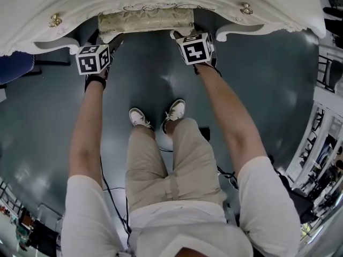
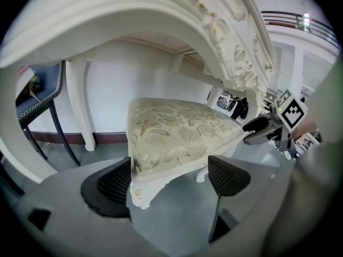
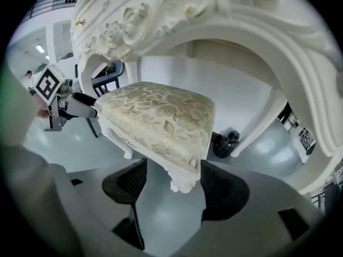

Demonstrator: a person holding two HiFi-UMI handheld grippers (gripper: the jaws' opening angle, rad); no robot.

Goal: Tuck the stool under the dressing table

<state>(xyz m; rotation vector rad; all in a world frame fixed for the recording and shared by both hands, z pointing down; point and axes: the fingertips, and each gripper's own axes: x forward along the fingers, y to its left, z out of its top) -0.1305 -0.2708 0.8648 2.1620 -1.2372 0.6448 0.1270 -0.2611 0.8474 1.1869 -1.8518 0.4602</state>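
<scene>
My left gripper (image 2: 171, 180) and right gripper (image 3: 172, 185), both wide and unclamped, straddle corners of the white carved brocade-topped stool (image 2: 177, 133) at twelve o'clock. It seems rigid and weighty, so I'd clamp there.

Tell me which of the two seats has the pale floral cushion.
The white carved stool partly under the dressing table; the chair beside it is dark blue with black legs.
</scene>
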